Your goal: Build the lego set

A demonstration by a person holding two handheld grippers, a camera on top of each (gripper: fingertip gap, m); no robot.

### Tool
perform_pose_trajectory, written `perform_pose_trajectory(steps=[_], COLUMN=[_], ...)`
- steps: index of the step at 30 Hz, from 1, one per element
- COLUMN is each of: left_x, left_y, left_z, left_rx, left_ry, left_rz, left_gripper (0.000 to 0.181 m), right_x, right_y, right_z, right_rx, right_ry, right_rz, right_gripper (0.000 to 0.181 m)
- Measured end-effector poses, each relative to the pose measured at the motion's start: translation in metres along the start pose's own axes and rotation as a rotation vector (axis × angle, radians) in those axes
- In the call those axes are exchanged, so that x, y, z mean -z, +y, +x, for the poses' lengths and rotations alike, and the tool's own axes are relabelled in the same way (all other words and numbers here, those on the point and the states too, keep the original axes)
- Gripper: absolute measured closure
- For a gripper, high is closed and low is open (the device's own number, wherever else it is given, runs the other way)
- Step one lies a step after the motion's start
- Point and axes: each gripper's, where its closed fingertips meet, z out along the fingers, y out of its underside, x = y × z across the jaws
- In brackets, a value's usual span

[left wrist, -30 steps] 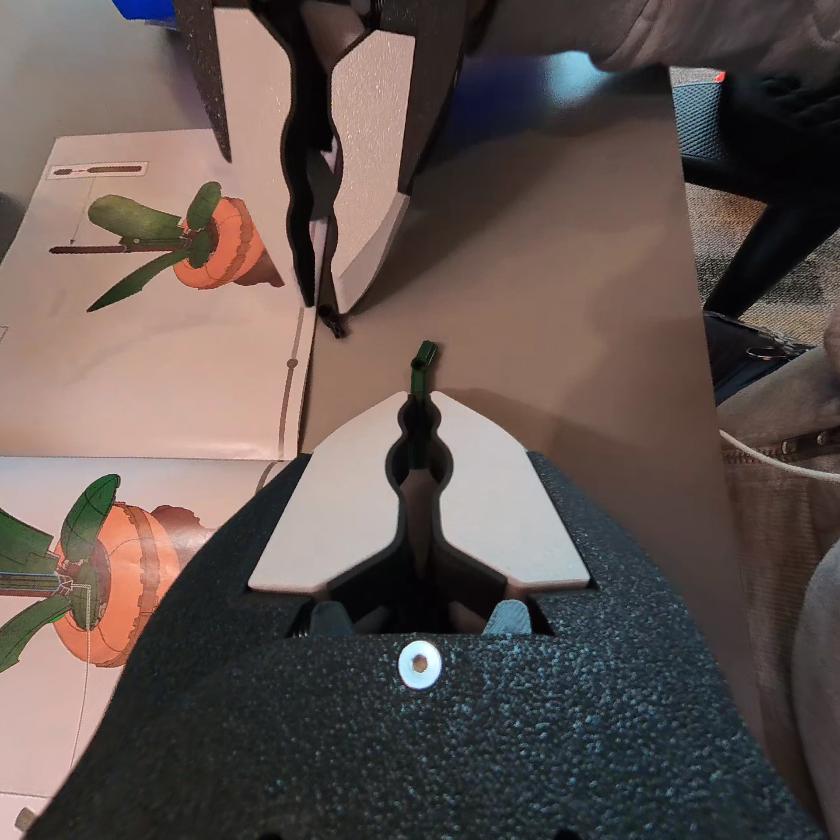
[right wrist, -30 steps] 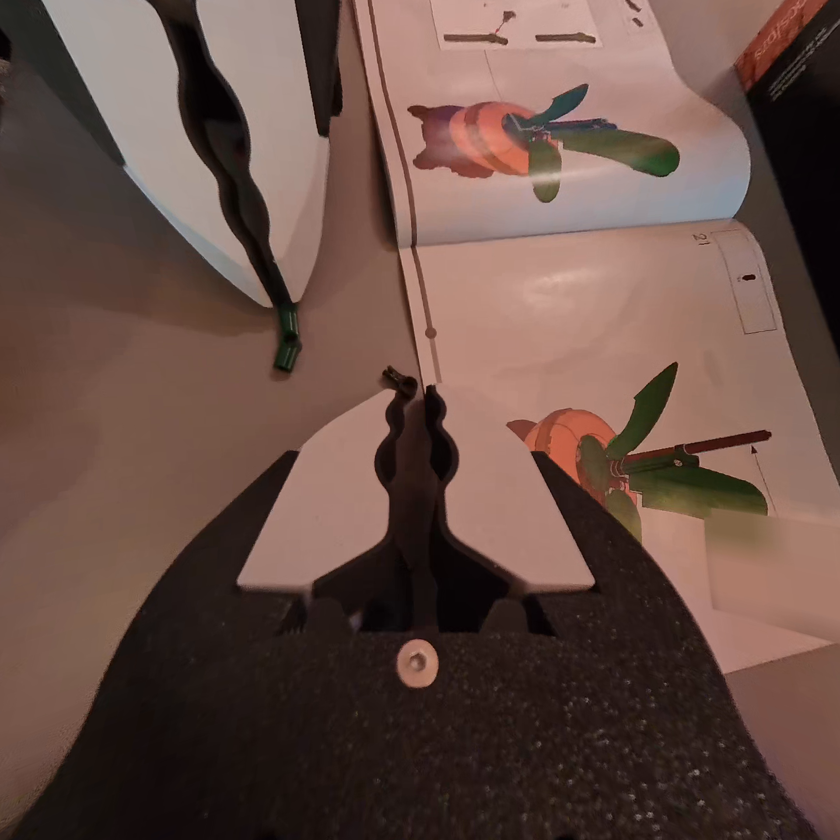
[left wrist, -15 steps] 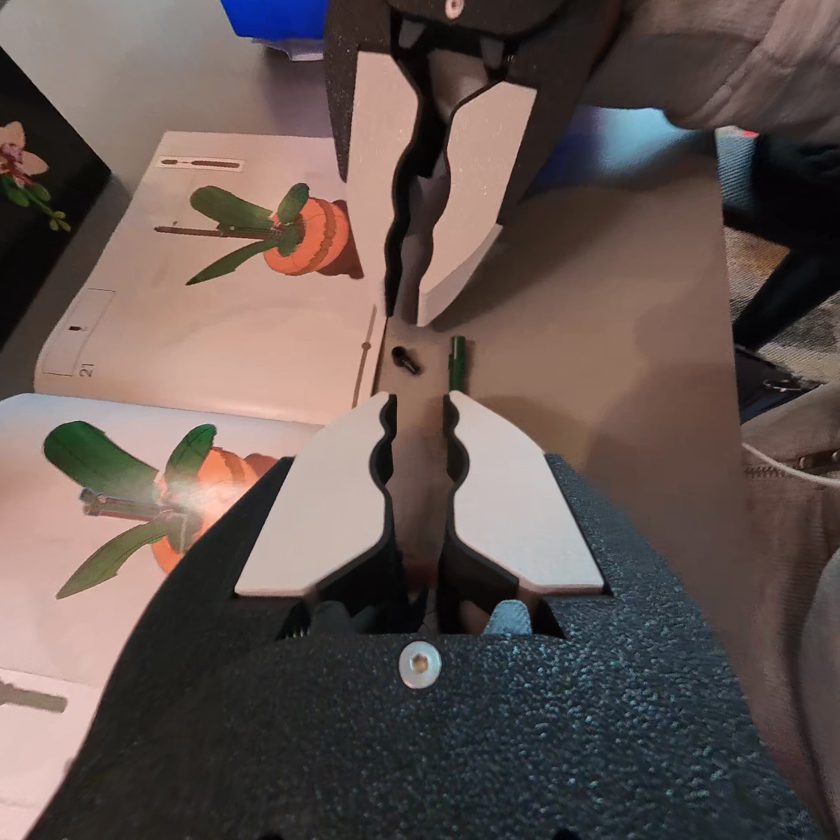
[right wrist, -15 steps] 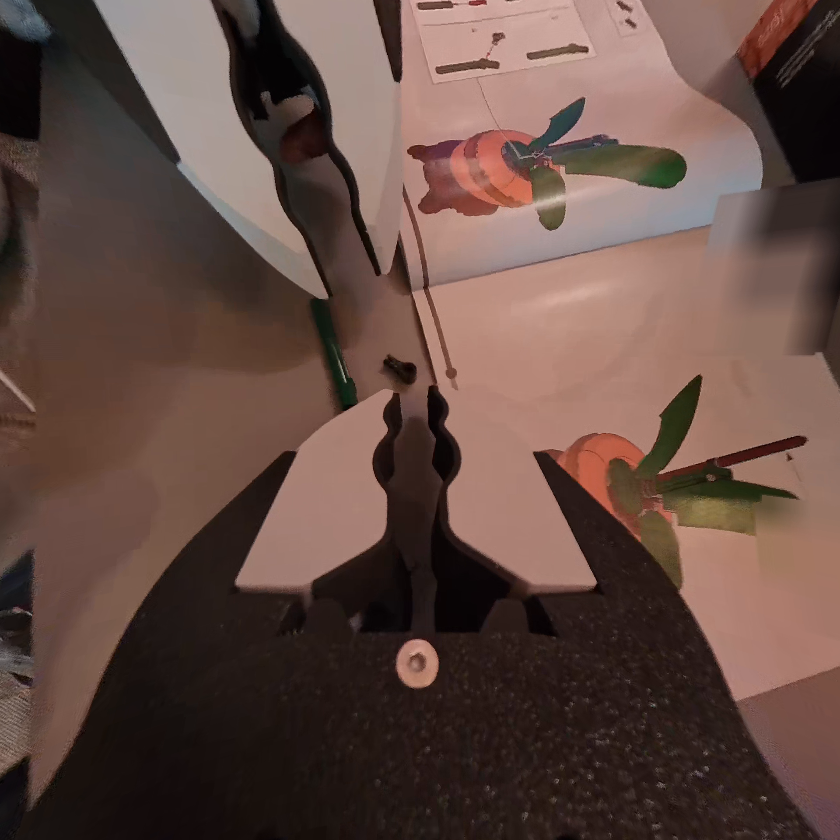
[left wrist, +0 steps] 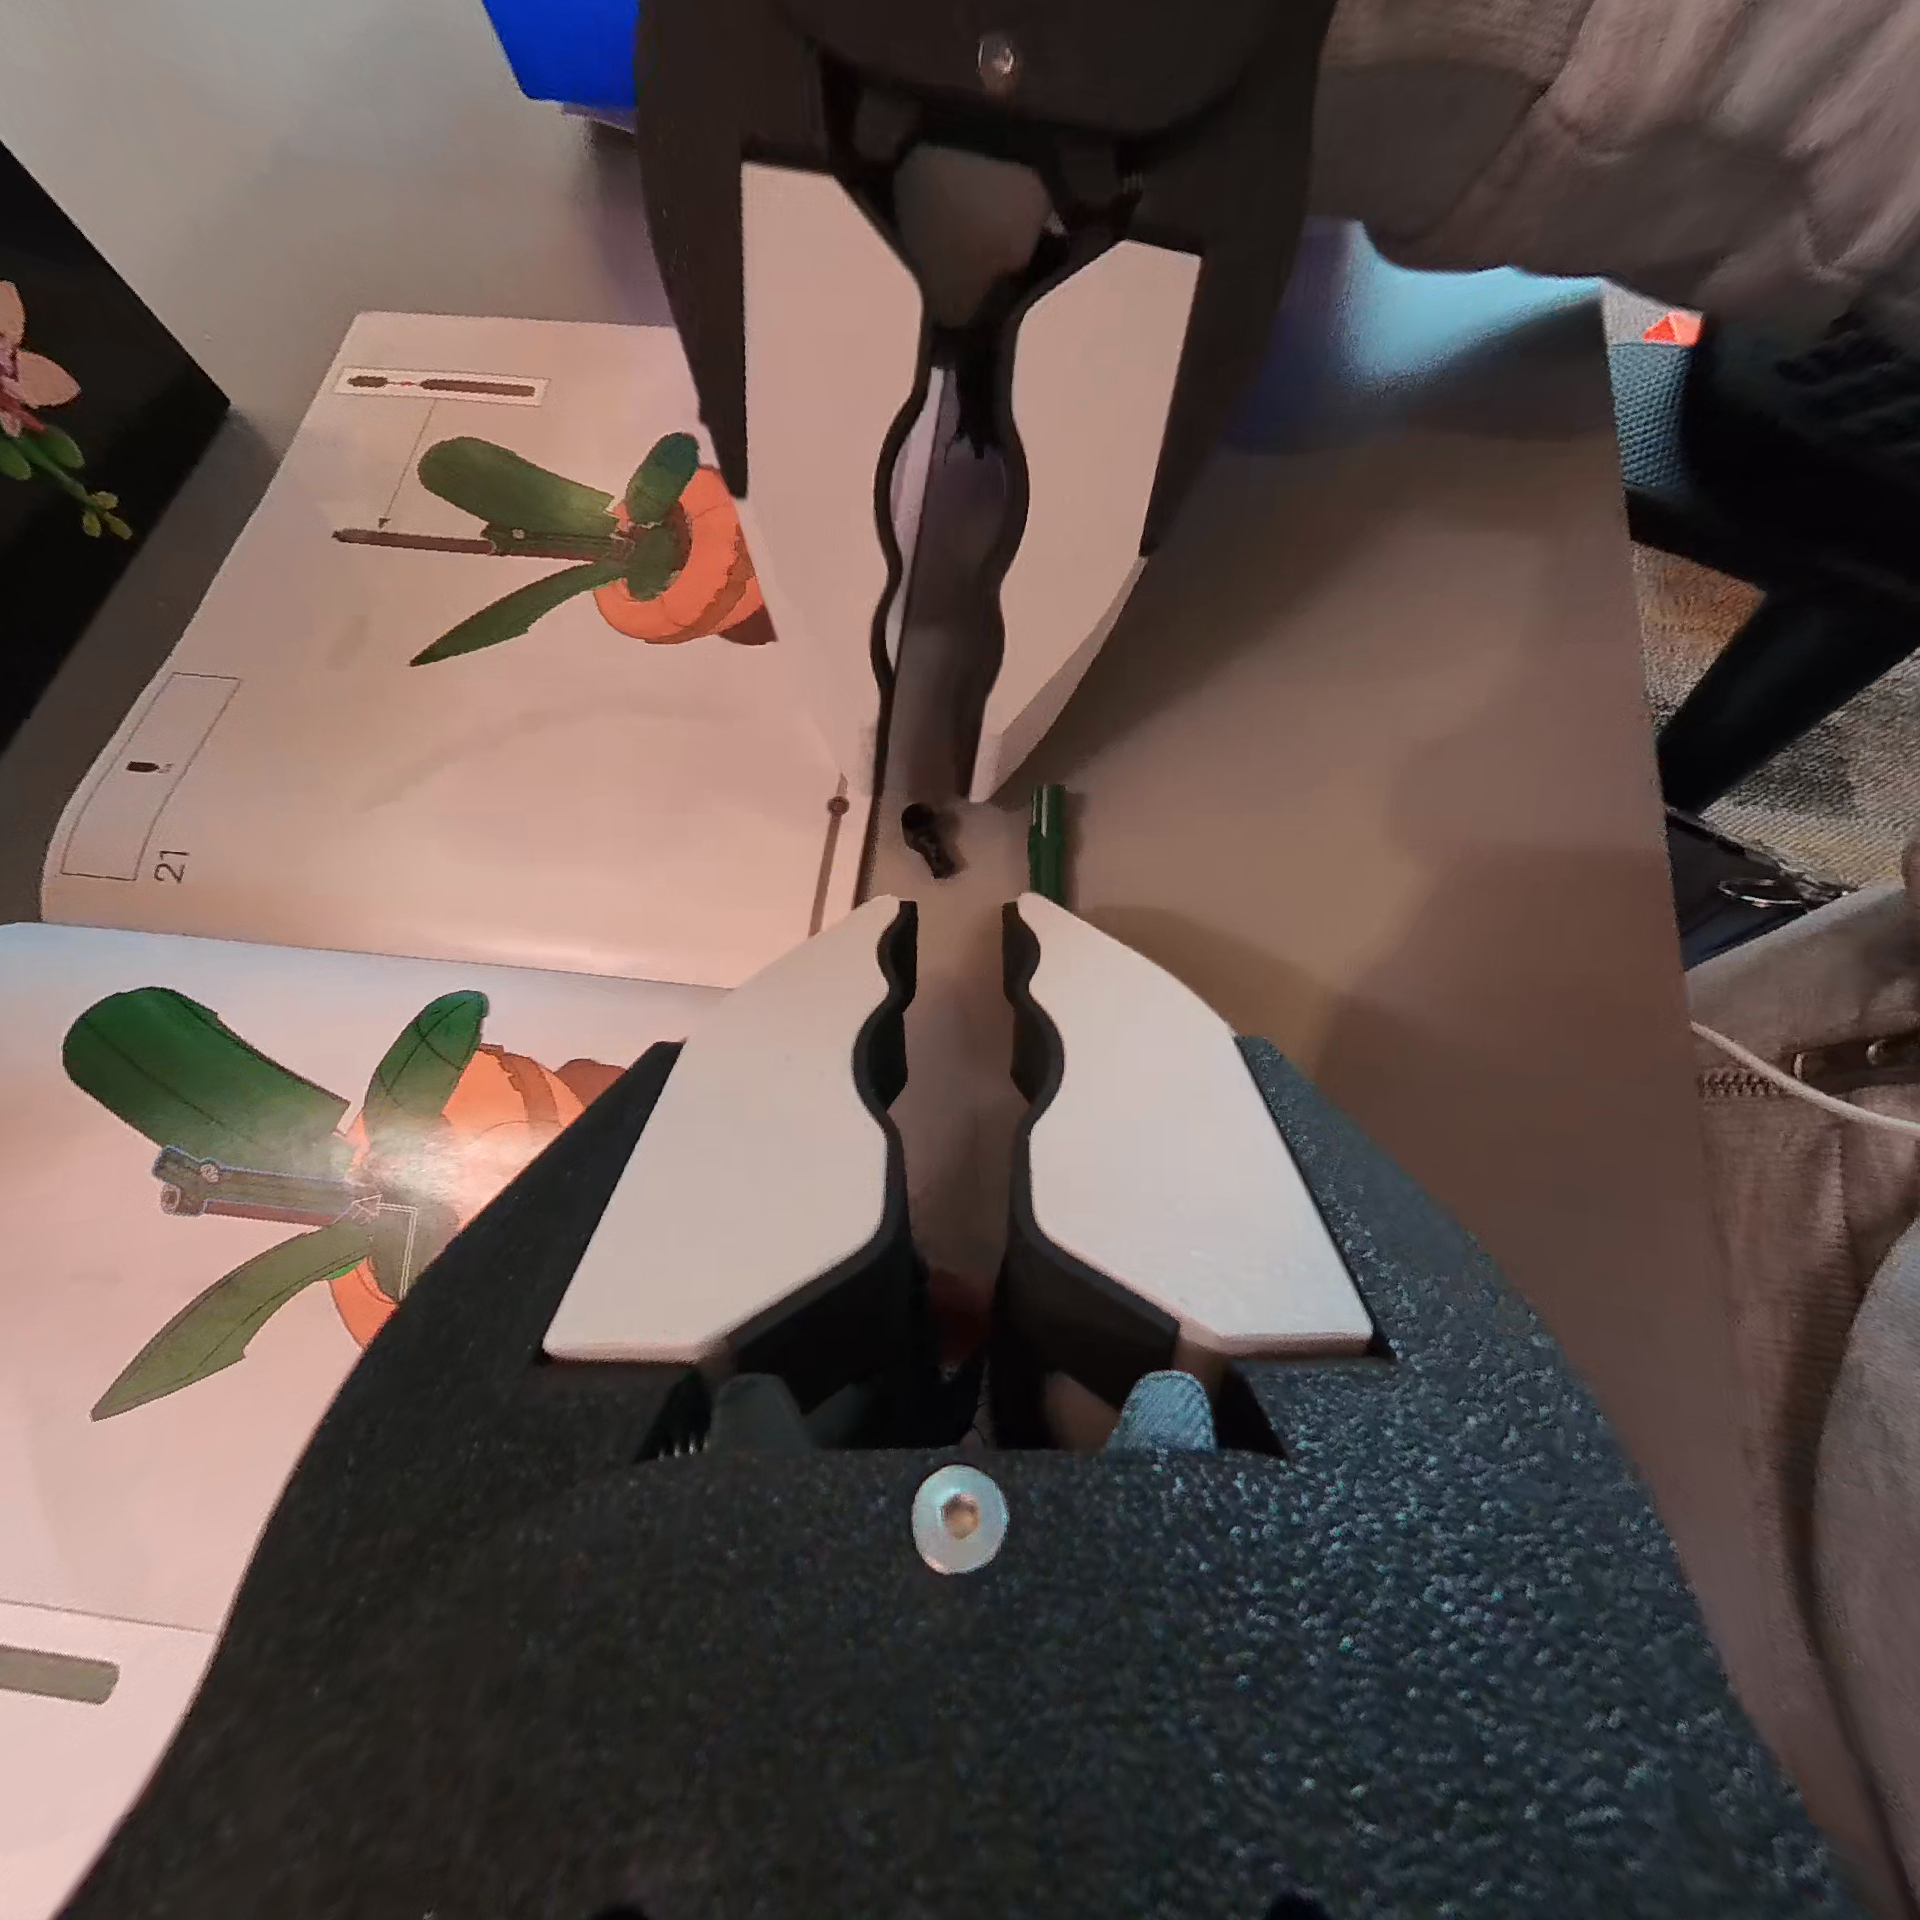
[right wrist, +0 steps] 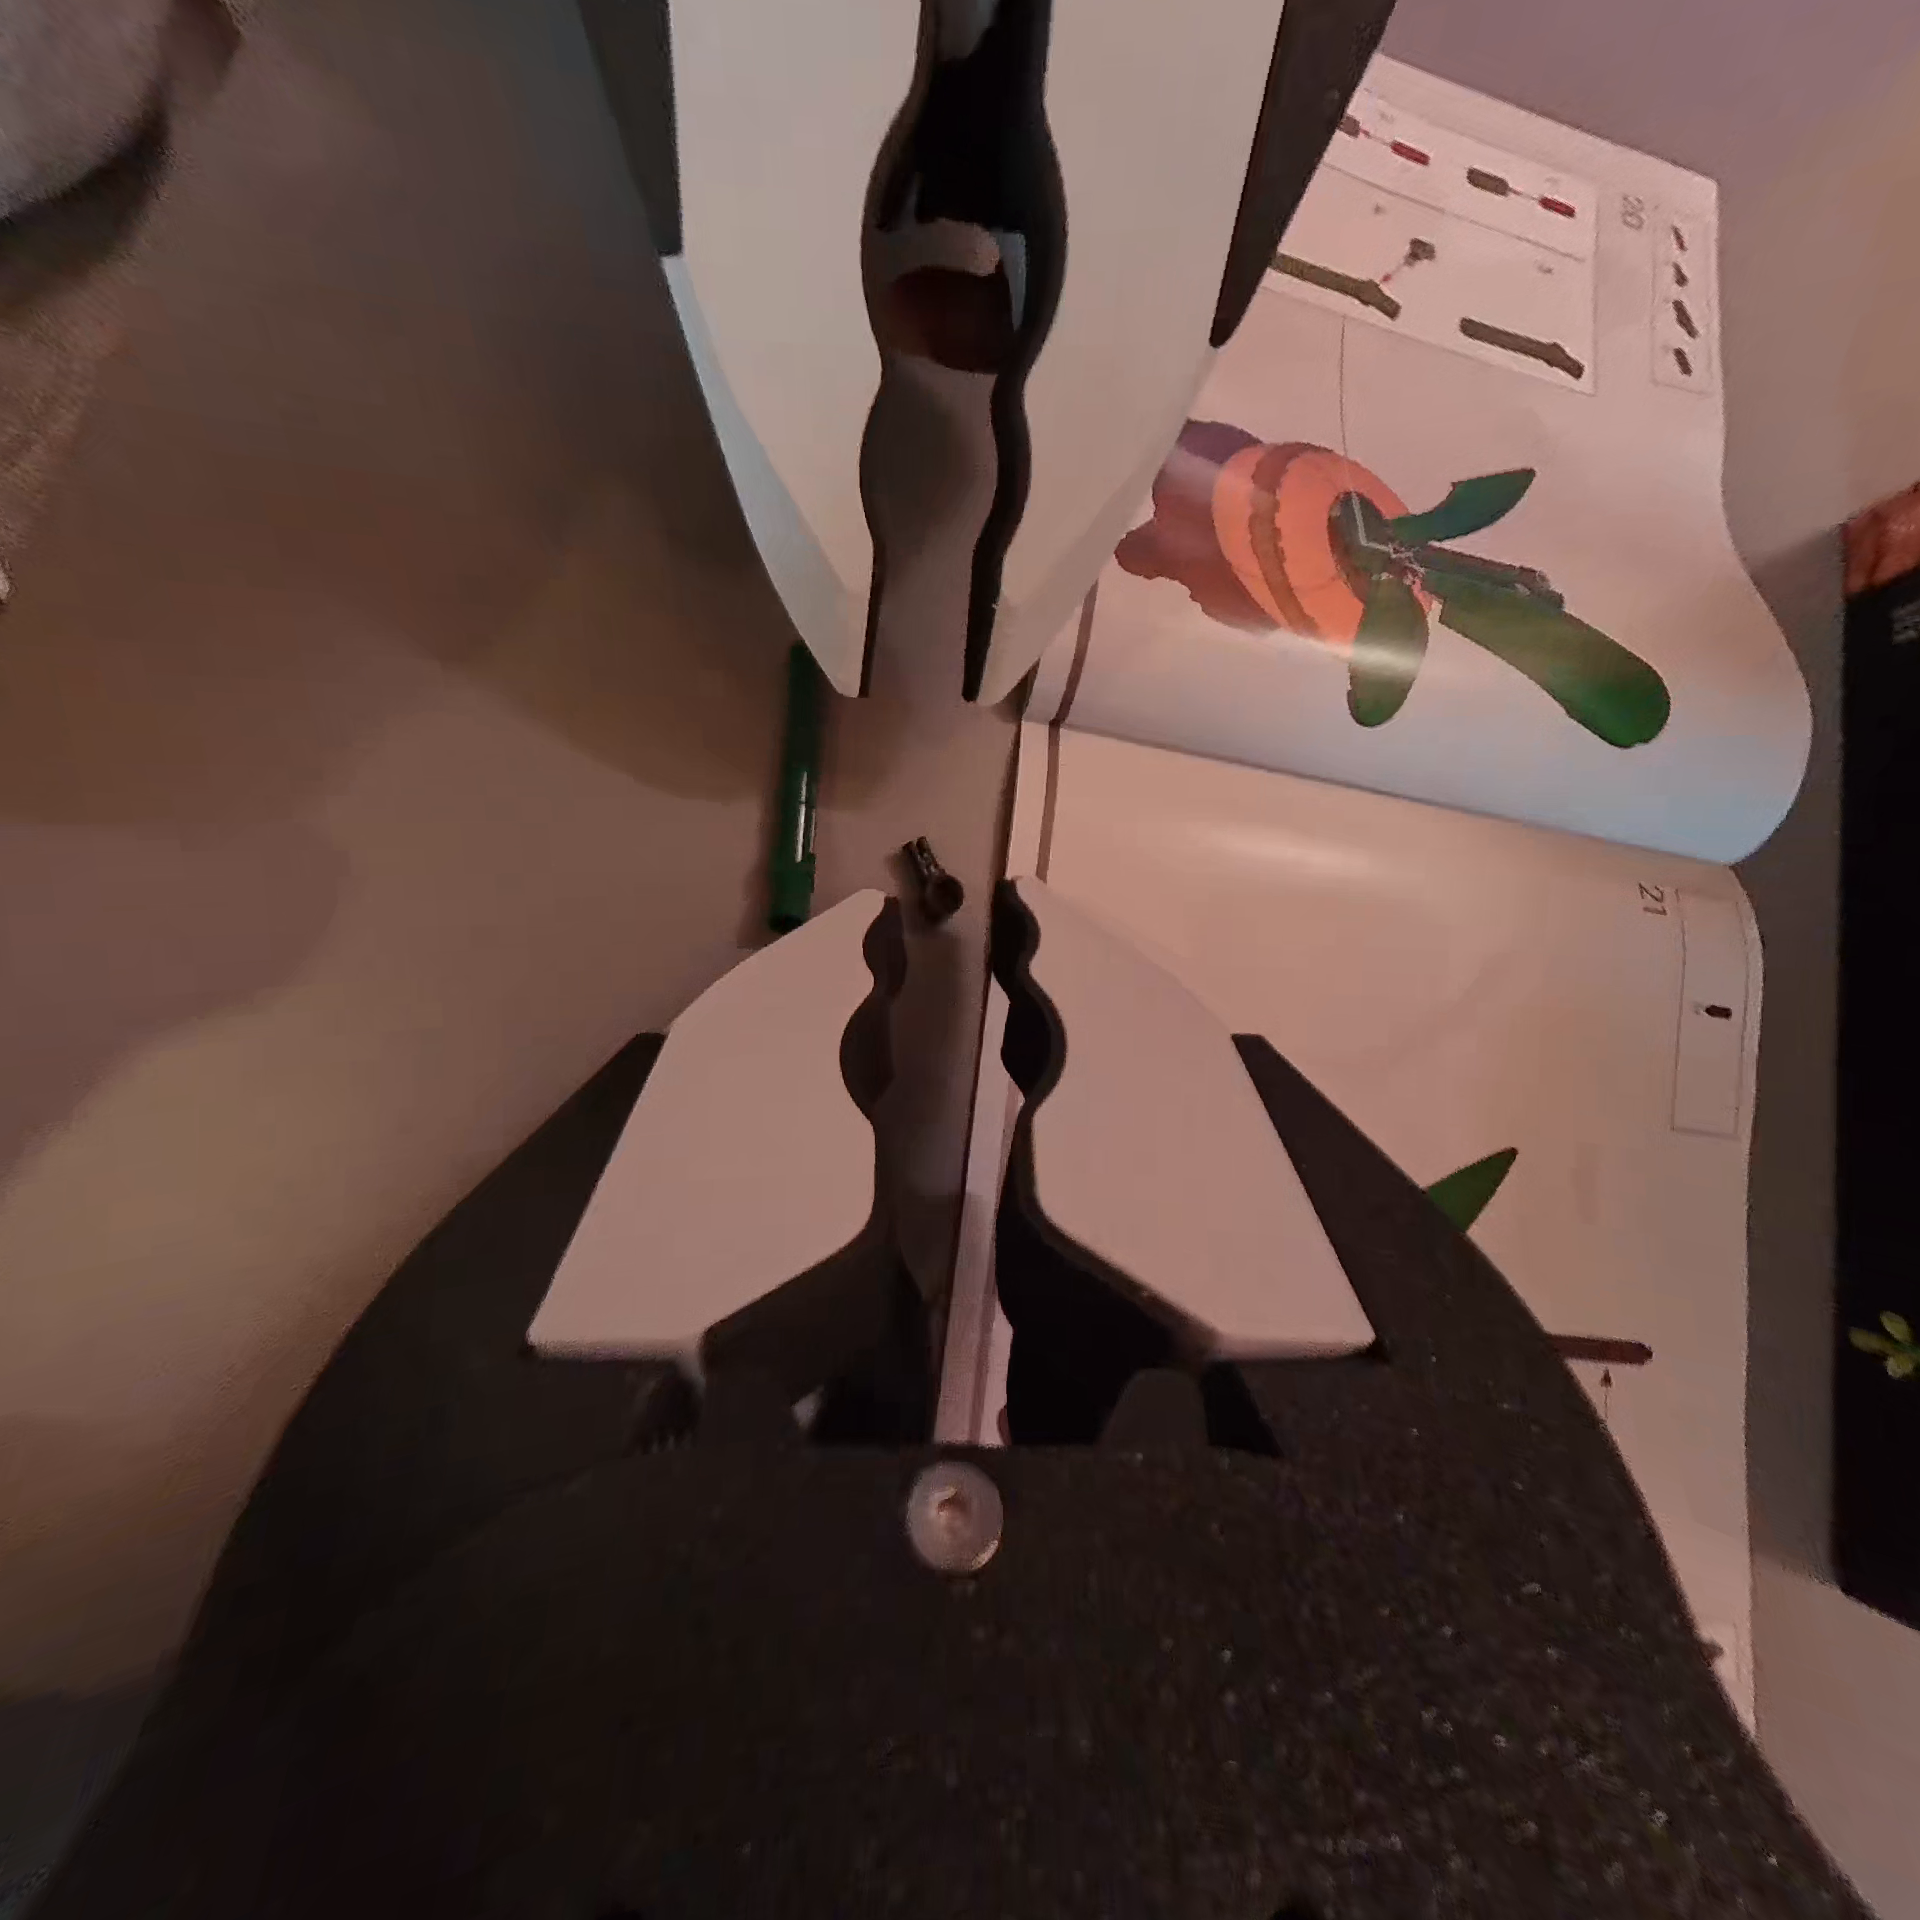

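A small black pin lies on the tan table between the two grippers, beside the edge of the open instruction booklet. A thin green rod lies just right of it. My left gripper is open and empty, its tips just short of the pin. My right gripper is open and empty, facing the left one, with the pin at its tips and the green rod to the left. Each gripper shows in the other's view, the right one in the left wrist view, the left one in the right wrist view.
The booklet shows pictures of an orange pot with green leaves. A black box lies beyond the booklet, also in the left wrist view. A blue object sits at the far table edge. A person's sleeve and lap are at the right.
Both grippers opened and let go: the left released the green rod, the right released the black pin. Both pieces now lie on the table. The grippers drew closer, facing each other.
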Motion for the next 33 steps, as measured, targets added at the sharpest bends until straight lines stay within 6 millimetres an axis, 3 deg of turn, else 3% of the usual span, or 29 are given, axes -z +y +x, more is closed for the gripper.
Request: perform_pose_trajectory(steps=[6,13,17,23,26,30,33], left_x=[-0.004,-0.01,-0.008,-0.004,0.006,0.029,0.039], left_y=[0.001,-0.005,-0.014,-0.021,-0.032,-0.057,-0.066], left_z=[-0.003,-0.009,-0.008,-0.003,-0.002,0.003,0.008], left_rx=[0.013,-0.047,-0.1,-0.111,-0.062,0.02,0.025], left_ry=[-0.003,-0.06,-0.079,-0.063,-0.027,0.08,0.131], left_rz=[0.011,0.043,0.078,0.132,0.245,0.478,0.553], left_gripper=[0.165,0.165,0.167,0.177,0.178,0.178,0.178], right_x=[-0.009,0.007,0.012,0.019,0.031,0.057,0.066], right_y=[0.0,-0.009,-0.025,-0.033,-0.047,-0.073,-0.081], right_z=[0.0,0.005,0.001,0.002,0.007,0.002,-0.002], right_rx=[-0.016,-0.061,-0.084,-0.092,-0.137,-0.273,-0.289], right_ry=[-0.019,0.1,0.107,0.145,0.215,0.165,0.132], right_rz=[0.057,-0.064,-0.035,-0.015,0.122,0.481,0.568], right_gripper=[0.175,0.175,0.175,0.175,0.168,0.161,0.165])
